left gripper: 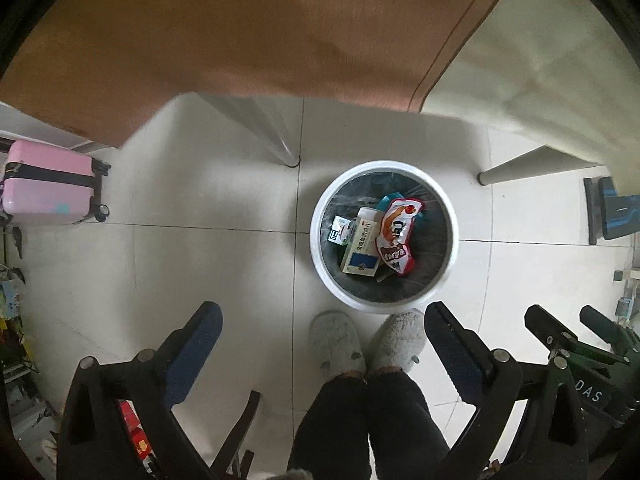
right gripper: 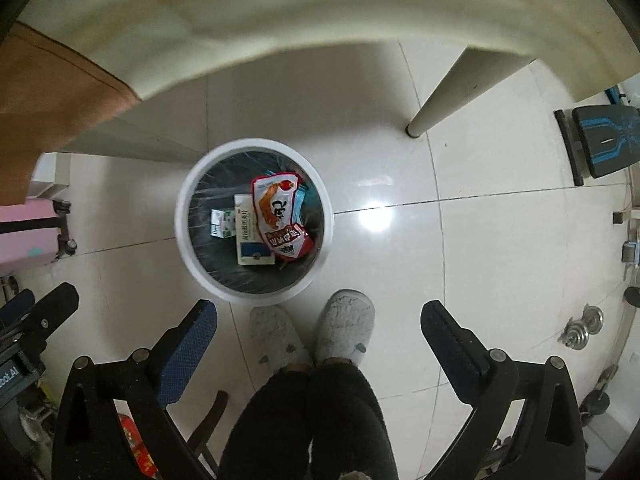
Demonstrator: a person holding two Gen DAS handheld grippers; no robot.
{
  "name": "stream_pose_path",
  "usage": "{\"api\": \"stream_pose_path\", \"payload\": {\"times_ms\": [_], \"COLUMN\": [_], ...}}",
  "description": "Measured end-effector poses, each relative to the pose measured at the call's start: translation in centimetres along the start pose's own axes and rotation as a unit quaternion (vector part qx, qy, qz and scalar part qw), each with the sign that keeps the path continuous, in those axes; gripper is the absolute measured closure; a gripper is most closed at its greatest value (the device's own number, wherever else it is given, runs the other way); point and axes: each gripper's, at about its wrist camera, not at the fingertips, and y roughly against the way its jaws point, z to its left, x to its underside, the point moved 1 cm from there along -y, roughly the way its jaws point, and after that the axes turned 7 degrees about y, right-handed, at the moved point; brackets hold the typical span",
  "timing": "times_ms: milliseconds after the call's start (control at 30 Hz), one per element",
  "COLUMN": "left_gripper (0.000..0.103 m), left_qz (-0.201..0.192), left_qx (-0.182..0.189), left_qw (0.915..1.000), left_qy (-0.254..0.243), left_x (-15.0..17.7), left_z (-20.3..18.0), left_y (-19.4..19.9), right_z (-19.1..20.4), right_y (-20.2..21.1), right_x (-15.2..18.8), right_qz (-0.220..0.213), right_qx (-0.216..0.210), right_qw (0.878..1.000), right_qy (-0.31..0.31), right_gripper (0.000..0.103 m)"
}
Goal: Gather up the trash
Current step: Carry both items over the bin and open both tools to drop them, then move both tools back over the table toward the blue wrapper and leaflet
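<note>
The left gripper [left gripper: 322, 320] is hanging above the tiled floor [left gripper: 200, 264] with its blue-padded fingers [left gripper: 196, 344] spread wide apart, holding and touching nothing. The right gripper [right gripper: 319, 318] is doing the same, jaws fully parted and empty.

Ahead of the left gripper's tips and slightly toward its right finger, the white round trash bin [left gripper: 320, 216] is standing on the floor, lined with a dark bag. Inside it are lying a red-and-white snack bag [left gripper: 396, 240], a white-and-blue medicine box [left gripper: 362, 248] and a small green-and-white carton [left gripper: 341, 231]. From the right gripper, the same bin [right gripper: 182, 216] is sitting ahead and toward its left finger.

The person's grey fuzzy slippers [left gripper: 336, 340] are showing between the fingers, just short of the bin. A pink suitcase [left gripper: 48, 184] is standing far off to the left.
</note>
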Motion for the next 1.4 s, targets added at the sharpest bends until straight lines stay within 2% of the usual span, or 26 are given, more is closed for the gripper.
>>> {"api": "stream_pose_path", "payload": {"times_ms": [300, 467, 567, 733, 867, 1000, 1167, 1400], "left_gripper": [0.0, 0.0, 0.0, 0.0, 0.0, 0.0, 0.0, 0.003], "left_qz": [-0.013, -0.026, -0.051, -0.148, -0.212, -0.213, -0.183, -0.102], "left_qx": [0.017, 0.02, 0.016, 0.008, -0.017, -0.013, 0.02, 0.06], "left_qw": [0.9998, 0.9995, 0.9985, 0.9884, 0.9762, 0.976, 0.982, 0.9926], "left_qy": [0.002, -0.003, -0.011, -0.03, -0.04, -0.046, -0.042, -0.028], "left_x": [2.3, 3.4, 3.4, 1.9, -1.1, -5.3, -11.4, -22.4], "left_z": [0.5, 0.9, 1.1, -0.1, -2.4, -5.4, -10.2, -19.0], "left_y": [9.1, 15.2, 19.8, 28.2, 32.3, 32.9, 32.2, 26.8], "right_z": [0.9, 1.1, 0.9, -1.0, -4.2, -7.6, -12.3, -18.3], "right_y": [10.9, 19.0, 24.3, 32.1, 36.9, 40.3, 41.0, 36.9], "right_x": [2.4, 4.6, 5.4, 4.7, 1.7, -2.3, -9.0, -21.3], "right_qz": [-0.027, -0.046, -0.067, -0.099, -0.132, -0.159, -0.162, -0.126], "right_qx": [-0.007, -0.02, -0.036, -0.081, -0.096, -0.088, -0.071, -0.072], "right_qw": [1.0, 0.999, 0.997, 0.991, 0.983, 0.977, 0.978, 0.985], "right_qy": [0.008, 0.003, -0.008, -0.048, -0.088, -0.111, -0.113, -0.09], "right_gripper": [0.0, 0.0, 0.0, 0.0, 0.0, 0.0, 0.0, 0.0]}}
